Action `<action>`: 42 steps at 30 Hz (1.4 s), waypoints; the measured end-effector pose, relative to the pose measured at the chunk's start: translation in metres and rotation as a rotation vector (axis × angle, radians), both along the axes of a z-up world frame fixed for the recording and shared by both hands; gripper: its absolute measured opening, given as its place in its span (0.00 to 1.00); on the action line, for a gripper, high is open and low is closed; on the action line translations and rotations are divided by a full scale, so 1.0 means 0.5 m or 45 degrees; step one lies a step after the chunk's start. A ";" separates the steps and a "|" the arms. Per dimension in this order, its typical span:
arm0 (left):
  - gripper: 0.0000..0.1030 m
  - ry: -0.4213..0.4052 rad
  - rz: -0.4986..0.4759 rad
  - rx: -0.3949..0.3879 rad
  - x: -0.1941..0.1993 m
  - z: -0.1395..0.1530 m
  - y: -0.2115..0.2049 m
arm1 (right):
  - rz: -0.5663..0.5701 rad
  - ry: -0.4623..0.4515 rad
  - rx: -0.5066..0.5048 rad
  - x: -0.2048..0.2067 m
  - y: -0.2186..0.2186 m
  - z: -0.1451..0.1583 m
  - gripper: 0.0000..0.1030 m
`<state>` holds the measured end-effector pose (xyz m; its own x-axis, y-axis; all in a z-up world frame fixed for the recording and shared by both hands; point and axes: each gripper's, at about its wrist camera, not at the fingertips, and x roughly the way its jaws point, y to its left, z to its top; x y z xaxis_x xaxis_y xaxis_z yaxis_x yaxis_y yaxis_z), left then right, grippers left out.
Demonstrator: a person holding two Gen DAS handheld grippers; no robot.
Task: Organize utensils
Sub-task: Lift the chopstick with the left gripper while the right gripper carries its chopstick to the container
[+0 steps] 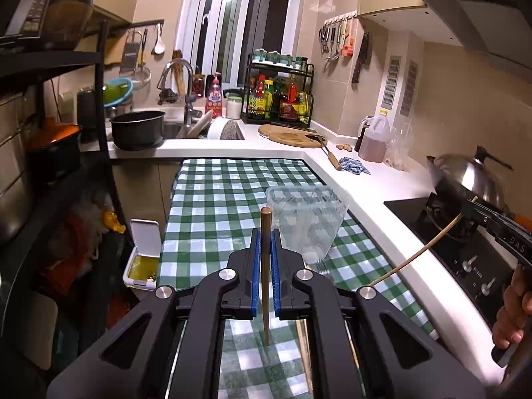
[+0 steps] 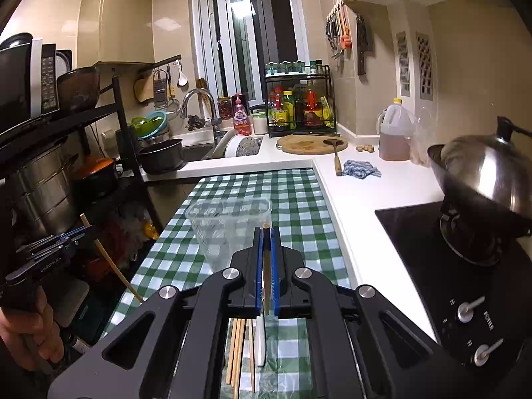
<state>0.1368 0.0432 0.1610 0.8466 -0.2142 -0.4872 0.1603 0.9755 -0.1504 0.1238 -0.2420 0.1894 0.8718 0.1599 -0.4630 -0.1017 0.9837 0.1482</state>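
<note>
My left gripper [image 1: 265, 232] is shut on a brown wooden chopstick [image 1: 265, 266] that stands upright between its blue pads, above the green checked cloth. My right gripper [image 2: 266, 232] is shut on a pale chopstick [image 2: 266, 282]; that one also shows as a slanted pale stick in the left wrist view [image 1: 419, 252]. A clear plastic container [image 1: 307, 219] stands on the cloth just ahead of both grippers, and it also shows in the right wrist view [image 2: 229, 226]. Several more chopsticks [image 2: 237, 352] and a white-handled utensil [image 2: 260, 342] lie on the cloth below the right gripper.
The checked table [image 1: 216, 199] meets a white counter [image 1: 382, 193] holding a stove with a wok [image 1: 465, 176], an oil jug [image 1: 374, 139], a cutting board [image 1: 292, 134] and a sink [image 1: 173, 129]. A black shelf rack [image 1: 50, 133] stands left; a small white bin [image 1: 141, 256] sits beside the table.
</note>
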 end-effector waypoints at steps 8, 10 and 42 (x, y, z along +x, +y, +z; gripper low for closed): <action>0.06 -0.027 -0.048 -0.002 0.080 0.114 -0.015 | 0.065 0.023 0.075 0.088 -0.019 0.123 0.04; 0.06 -0.058 -0.053 -0.006 0.102 0.152 -0.019 | 0.090 -0.002 0.091 0.106 -0.018 0.163 0.04; 0.06 0.068 -0.037 -0.073 0.370 0.005 -0.080 | 0.159 0.196 0.105 0.385 0.045 -0.018 0.05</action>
<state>0.3217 0.0030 0.1634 0.8129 -0.2672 -0.5175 0.1787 0.9601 -0.2150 0.3161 -0.2195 0.1807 0.7629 0.3051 -0.5700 -0.1921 0.9488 0.2507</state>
